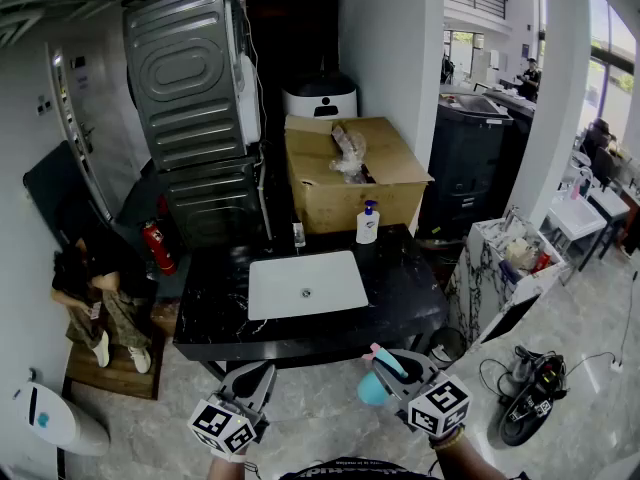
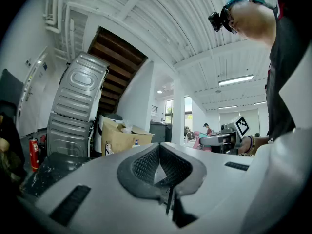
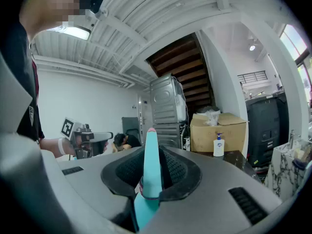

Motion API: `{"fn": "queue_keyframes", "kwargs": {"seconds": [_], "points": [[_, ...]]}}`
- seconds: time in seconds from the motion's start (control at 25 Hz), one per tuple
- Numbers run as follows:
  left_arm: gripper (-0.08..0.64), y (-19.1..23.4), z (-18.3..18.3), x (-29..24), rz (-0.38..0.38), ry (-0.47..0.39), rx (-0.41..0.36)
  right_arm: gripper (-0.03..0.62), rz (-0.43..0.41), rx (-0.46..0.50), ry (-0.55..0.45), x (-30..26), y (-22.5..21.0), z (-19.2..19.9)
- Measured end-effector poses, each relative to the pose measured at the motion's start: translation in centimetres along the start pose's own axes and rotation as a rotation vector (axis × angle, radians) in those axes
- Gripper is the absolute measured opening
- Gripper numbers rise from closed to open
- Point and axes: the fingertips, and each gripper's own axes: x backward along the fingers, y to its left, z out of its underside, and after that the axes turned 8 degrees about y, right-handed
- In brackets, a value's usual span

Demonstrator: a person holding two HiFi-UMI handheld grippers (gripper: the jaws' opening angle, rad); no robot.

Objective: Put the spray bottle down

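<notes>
Spray bottle (image 3: 148, 169): teal, pink tip. Left gripper (image 1: 256, 376) & right gripper (image 1: 392, 366): grey, cubes w/ b/w squares. Counter (image 1: 405, 293): black marble w/ white veins; sink (image 1: 300, 280) white. Box (image 1: 345, 193) brown. Soap bottle (image 1: 368, 226) white, blue pump. Extinguisher (image 1: 158, 248) red.

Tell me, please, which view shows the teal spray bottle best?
The right gripper view: the spray bottle fills the middle, clamped in the right tool. The head view shows only a part; the left gripper view, perhaps a speck.

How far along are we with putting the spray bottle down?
Done: nothing yet. In hand: right gripper clamps the teal spray bottle, short of the black counter. The left gripper is shut, empty. Remaining: carry it to the counter, set it down, release.
</notes>
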Motion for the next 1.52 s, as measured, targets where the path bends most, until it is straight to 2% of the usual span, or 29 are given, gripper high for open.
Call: {"fn": "queue_keyframes", "kwargs": {"seconds": [0.52, 0.68, 1.12, 1.52], "points": [[0.015, -1.4, 0.2, -1.1, 0.02, 0.007, -0.027, 0.095, 0.017, 0.038, 0.0, 0.8, -1.2, 0.0], [0.015, -1.9, 0.5, -1.5, 0.02, 0.015, -0.032, 0.094, -0.01, 0.033, -0.008, 0.9, -1.1, 0.1], [0.015, -3.1, 0.3, -2.9, -0.05, 0.014, -0.004, 0.089, -0.068, 0.02, 0.0, 1.9, -3.0, 1.1], [0.015, -4.6, 0.9, -5.2, -0.068, 0.036, -0.012, 0.089, -0.094, 0.012, 0.0, 2.0, -5.7, 2.1]]}}
